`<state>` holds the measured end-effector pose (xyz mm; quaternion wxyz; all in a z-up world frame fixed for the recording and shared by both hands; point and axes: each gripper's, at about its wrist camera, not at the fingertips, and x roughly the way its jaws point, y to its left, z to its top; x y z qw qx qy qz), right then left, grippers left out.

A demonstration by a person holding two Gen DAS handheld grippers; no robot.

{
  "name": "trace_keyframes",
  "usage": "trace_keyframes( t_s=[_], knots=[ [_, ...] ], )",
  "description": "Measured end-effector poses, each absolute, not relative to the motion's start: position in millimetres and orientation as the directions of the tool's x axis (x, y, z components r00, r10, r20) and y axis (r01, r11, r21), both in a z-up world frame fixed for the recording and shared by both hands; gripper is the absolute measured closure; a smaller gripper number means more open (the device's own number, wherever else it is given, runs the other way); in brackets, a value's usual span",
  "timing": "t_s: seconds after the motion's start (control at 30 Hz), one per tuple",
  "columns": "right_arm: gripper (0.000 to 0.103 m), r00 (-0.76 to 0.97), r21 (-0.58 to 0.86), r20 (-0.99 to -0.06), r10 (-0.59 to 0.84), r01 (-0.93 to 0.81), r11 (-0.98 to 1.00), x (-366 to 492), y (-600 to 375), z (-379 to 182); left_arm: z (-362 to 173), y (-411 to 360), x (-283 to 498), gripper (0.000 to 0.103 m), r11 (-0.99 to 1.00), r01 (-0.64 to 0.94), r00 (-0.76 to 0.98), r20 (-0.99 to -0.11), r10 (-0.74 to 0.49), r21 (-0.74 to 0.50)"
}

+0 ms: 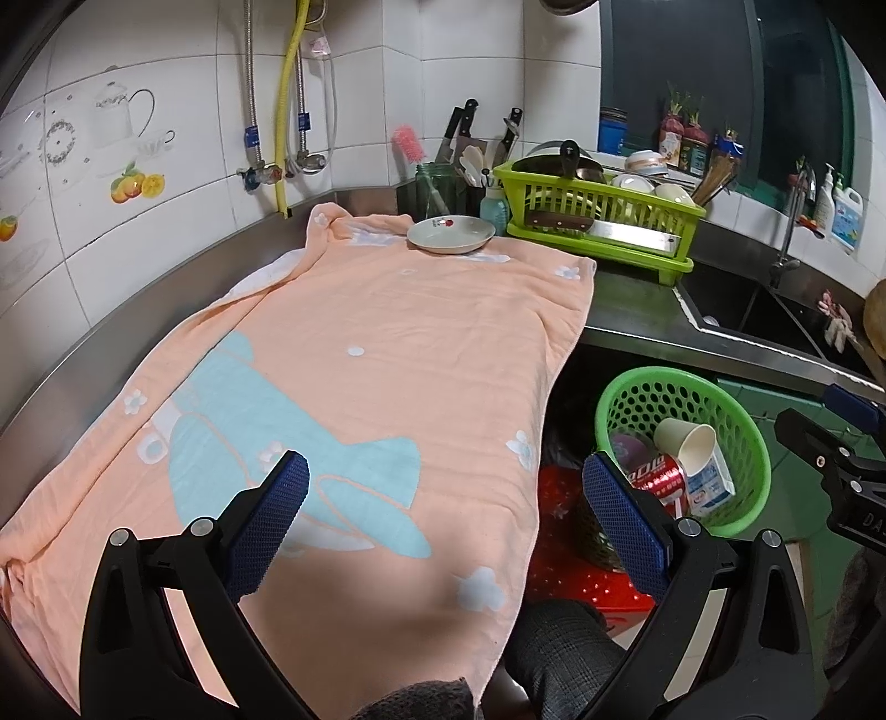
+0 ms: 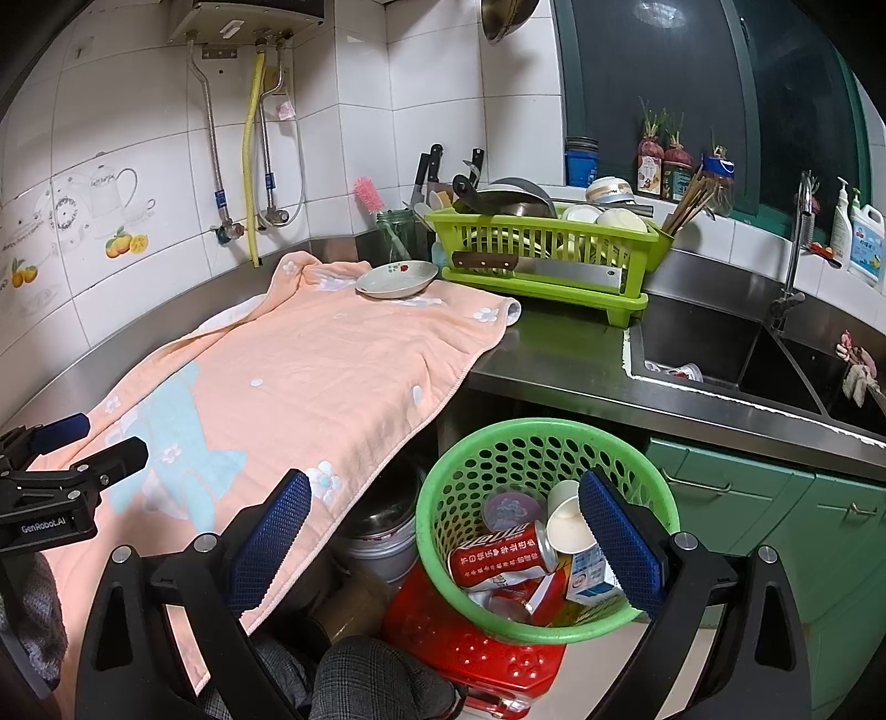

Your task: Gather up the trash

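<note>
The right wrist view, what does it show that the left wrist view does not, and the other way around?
Only the right wrist view shows the water heater on the wall, a white container in the sink, and the metal pot under the counter. Only the left wrist view shows a brown round object at its right edge. Both show the peach towel, the plate, the dish rack, and the green basket holding a red can, paper cup and carton. Both grippers are open and empty.
</note>
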<state>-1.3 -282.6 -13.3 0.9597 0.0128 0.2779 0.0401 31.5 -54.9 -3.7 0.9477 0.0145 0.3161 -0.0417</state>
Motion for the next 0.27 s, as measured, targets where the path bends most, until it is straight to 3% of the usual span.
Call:
trace_keyframes(
  t_s=[0.27],
  knots=[
    [0.009,0.842,0.048,-0.533,0.084,-0.069,0.996,-1.7,-282.5,-14.0,-4.2,-55.2,31.5,0.005,0.996,0.087,0.794,-0.604,-0.073,-0.007]
  ],
)
